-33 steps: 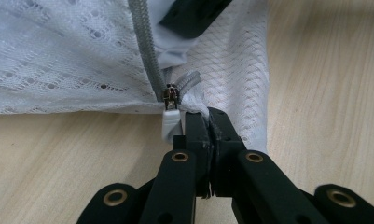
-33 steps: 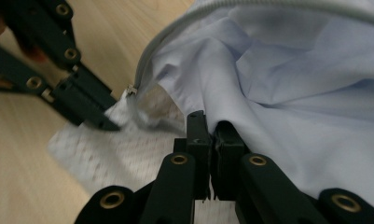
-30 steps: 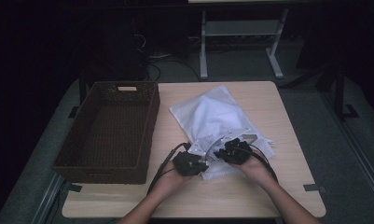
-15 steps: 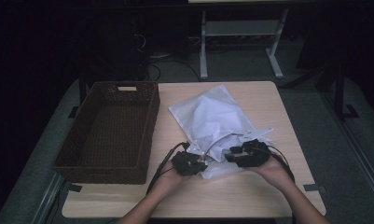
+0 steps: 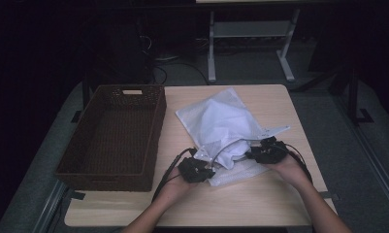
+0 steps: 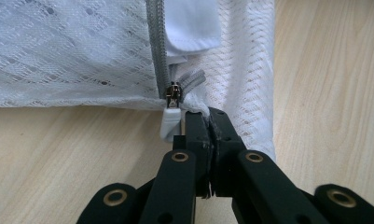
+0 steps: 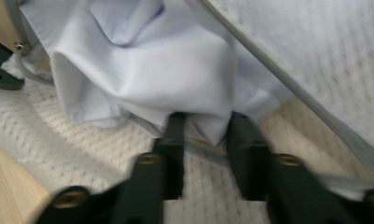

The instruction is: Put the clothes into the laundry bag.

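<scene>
A white mesh zip bag (image 5: 221, 119) lies on the wooden table (image 5: 260, 204), its open end facing the person. My left gripper (image 6: 208, 119) is shut on the bag's mesh edge, just beside the zipper slider (image 6: 173, 93) at the end of the grey zip; in the high view this left gripper (image 5: 206, 166) sits at the bag's near left corner. A white cloth (image 7: 142, 70) bulges out of the bag's mouth. My right gripper (image 7: 205, 123) has just been closing, and a fold of that cloth is pinched between its jaws. In the high view the right gripper (image 5: 249, 156) is at the bag's near right.
A dark brown wicker basket (image 5: 109, 167) stands on the left half of the table, close to the left hand. Bare wood runs along the front edge and to the right of the bag. Metal table legs (image 5: 211, 48) and cables lie on the floor beyond.
The right hand has moved to the right, away from the left hand, widening the bag's mouth with white cloth showing between the grippers. The left hand has kept still.
</scene>
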Motion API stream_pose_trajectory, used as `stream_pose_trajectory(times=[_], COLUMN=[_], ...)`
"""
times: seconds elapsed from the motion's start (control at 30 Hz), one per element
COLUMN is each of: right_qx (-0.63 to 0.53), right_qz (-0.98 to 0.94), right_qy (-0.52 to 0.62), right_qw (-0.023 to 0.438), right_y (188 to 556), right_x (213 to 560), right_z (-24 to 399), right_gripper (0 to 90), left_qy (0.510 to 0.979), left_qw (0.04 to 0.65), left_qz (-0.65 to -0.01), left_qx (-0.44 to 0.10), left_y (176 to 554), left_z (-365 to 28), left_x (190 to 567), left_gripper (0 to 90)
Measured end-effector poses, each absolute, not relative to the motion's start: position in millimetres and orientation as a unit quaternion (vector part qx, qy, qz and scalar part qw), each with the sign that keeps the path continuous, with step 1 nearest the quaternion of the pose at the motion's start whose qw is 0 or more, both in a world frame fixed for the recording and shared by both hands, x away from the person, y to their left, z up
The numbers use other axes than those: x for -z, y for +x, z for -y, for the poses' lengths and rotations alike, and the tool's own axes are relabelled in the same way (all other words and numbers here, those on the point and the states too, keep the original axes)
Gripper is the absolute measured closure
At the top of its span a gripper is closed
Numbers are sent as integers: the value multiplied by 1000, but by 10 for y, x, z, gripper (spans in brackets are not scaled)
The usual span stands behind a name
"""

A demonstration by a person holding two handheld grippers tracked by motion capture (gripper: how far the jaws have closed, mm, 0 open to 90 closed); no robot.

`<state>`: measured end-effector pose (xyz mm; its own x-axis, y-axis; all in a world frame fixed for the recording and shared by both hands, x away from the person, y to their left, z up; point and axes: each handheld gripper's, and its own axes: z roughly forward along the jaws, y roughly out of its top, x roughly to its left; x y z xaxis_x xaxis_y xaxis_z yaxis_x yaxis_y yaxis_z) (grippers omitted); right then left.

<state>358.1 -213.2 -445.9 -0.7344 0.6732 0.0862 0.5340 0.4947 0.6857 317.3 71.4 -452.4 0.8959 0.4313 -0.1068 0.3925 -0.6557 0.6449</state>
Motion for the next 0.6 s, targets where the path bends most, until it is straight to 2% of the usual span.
stream_pose_trajectory(times=[0.03,0.1,0.33,0.43,0.53,0.6], right_qx=[-367,-379,-380,-382,-388,-393], right_qz=[-858,-857,-856,-845,-837,-837], right_qy=[347,337,329,346,357,355], right_qw=[95,92,121,145,146,139], right_y=[3582,3572,3651,3762,3857,3863], right_x=[4442,4398,4350,4340,4375,4378], right_z=[2098,2023,1731,1713,1728,1751], right_gripper=[845,868,877,879,877,818], left_qy=[909,911,915,917,915,915], left_qw=[347,345,337,334,336,336], left_qz=[-227,-226,-220,-219,-222,-222], left_qx=[-27,-28,-23,-22,-19,-19], left_y=[3174,3178,3164,3163,3167,3174], left_z=[-715,-716,-697,-696,-702,-712], left_x=[4525,4528,4539,4546,4550,4548], left_gripper=[880,880,884,884,884,883])
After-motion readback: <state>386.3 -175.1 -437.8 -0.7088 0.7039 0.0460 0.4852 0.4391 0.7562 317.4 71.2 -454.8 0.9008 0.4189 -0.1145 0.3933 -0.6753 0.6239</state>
